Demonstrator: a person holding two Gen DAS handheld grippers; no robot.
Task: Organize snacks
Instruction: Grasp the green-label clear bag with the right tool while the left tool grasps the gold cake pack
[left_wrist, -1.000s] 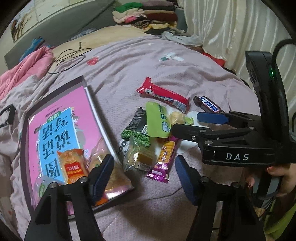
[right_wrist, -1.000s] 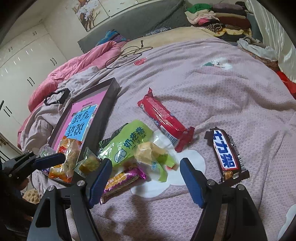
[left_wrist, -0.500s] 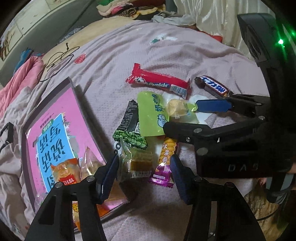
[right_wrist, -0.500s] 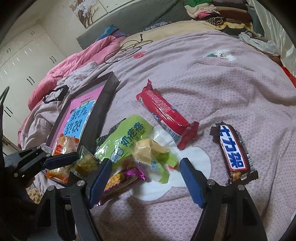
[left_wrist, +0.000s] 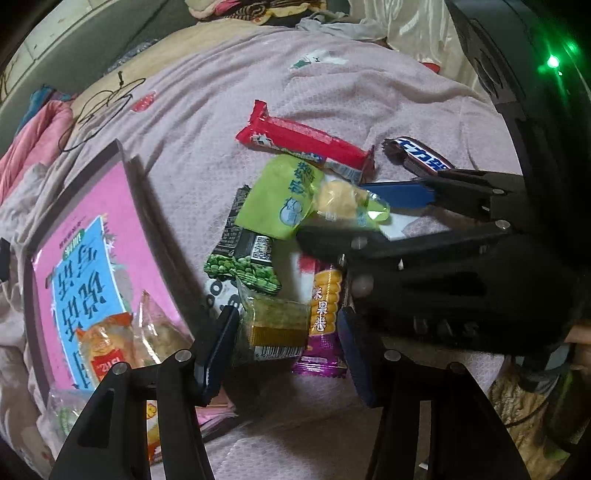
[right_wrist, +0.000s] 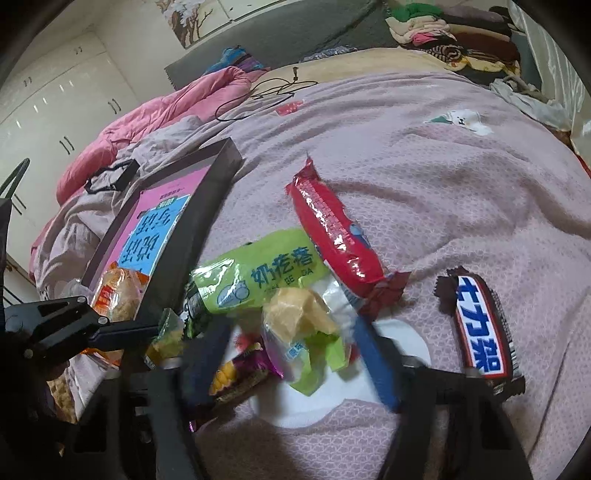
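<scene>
Both grippers are seen closing in on the snack pile on the bed. Between the pads of the left gripper a small clear packet with a yellow-green block is framed; its jaws have just been closing, yet a gap is visible at each pad, so no grip is judged made. The packet lies straight ahead, its long axis across the jaws, just beside the dark-rimmed tray.

The jaws of the right gripper have likewise been closing around a clear bag with a pale yellow snack; the fingers are blurred, and contact cannot be told. That bag is nearer the right gripper, the block packet nearer the left.

Only the left wrist view shows the green pea packet and the purple corn-printed wrapper in full. Only the right wrist view shows the blue-and-white chocolate bar whole, off to the right, and the red wrapper beyond.
</scene>
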